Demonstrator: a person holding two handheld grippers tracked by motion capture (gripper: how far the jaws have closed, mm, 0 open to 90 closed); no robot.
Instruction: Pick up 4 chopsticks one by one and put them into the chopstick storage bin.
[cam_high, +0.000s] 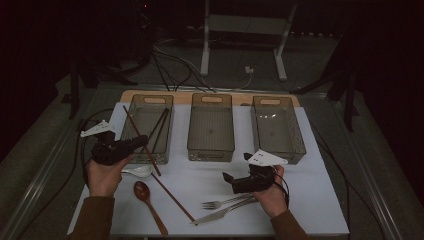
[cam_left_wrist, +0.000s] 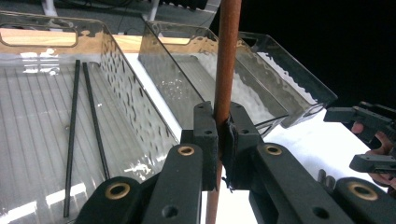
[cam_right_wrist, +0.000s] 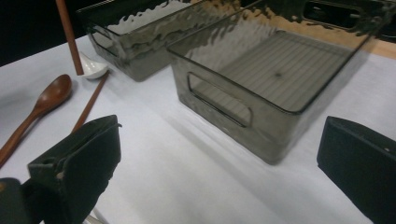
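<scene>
- Left gripper (cam_high: 131, 145) fingers clamp a brown chopstick (cam_left_wrist: 226, 70), tilted over the left bin (cam_high: 131, 110), likely to join the black chopsticks (cam_left_wrist: 84, 126).
- Right gripper (cam_high: 235, 170) fingers gape empty, right of that bin, above the fork (cam_high: 222, 202).

White bench (cam_high: 300, 200) has three clear bins: left (cam_high: 134, 131), middle (cam_high: 210, 127), right (cam_high: 278, 129). In front sit a wooden spoon (cam_high: 148, 198), white soup spoon (cam_high: 137, 171), one brown chopstick (cam_high: 172, 196), fork (cam_high: 225, 202) and knife (cam_high: 222, 213).

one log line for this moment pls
left gripper: shut on brown chopstick | over left bin | right gripper: open, holds nothing | black chopsticks: in left bin
</scene>
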